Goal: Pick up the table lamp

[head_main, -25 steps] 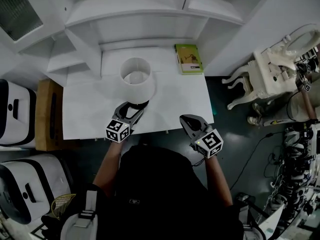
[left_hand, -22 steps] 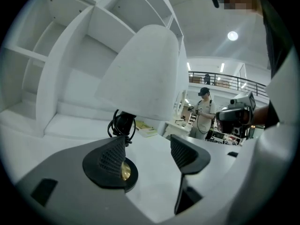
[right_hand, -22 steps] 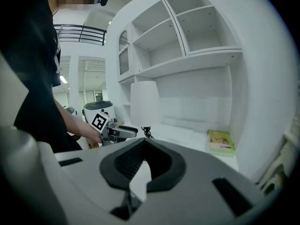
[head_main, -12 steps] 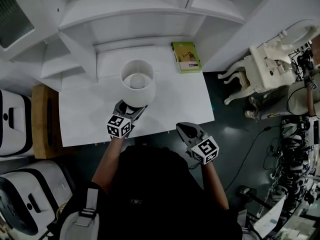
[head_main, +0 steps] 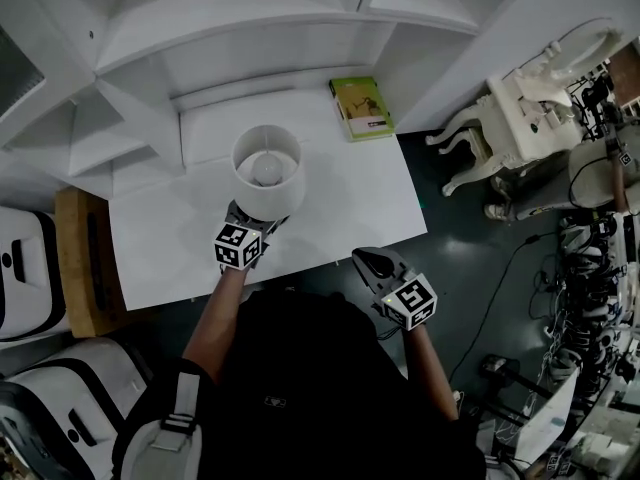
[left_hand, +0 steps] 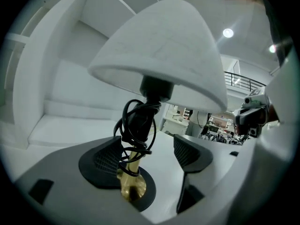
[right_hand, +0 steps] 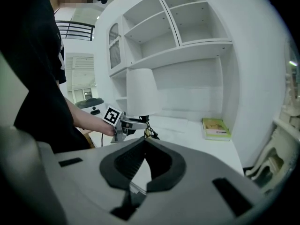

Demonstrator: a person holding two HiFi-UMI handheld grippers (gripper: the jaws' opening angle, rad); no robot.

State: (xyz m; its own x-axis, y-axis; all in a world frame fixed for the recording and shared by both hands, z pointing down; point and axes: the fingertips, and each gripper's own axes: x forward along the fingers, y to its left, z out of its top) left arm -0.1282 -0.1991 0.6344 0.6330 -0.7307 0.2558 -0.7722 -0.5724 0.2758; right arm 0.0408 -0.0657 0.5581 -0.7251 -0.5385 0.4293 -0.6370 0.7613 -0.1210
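Observation:
The table lamp (head_main: 267, 173) stands on the white table (head_main: 350, 193); it has a white shade (left_hand: 164, 55), a brass stem (left_hand: 130, 175) wound with black cord (left_hand: 138, 125), and a round black base. My left gripper (head_main: 260, 221) reaches under the shade, and in the left gripper view it (left_hand: 150, 159) is open with the stem between its pads, close to the left pad (left_hand: 105, 165). My right gripper (head_main: 368, 260) hangs off the table's front edge, shut and empty (right_hand: 144, 140). The right gripper view shows the lamp (right_hand: 143, 93) and the left gripper (right_hand: 133, 124) at its foot.
A green book (head_main: 360, 108) lies at the table's back right, under white shelving (head_main: 250, 28). An ornate white chair (head_main: 520, 128) and cables stand to the right. A wooden stand (head_main: 80, 258) and white machines (head_main: 25, 298) are on the left.
My left gripper has pushed further in under the shade, around the lamp's stem. The right gripper has drawn back from the table's front edge and sunk a little.

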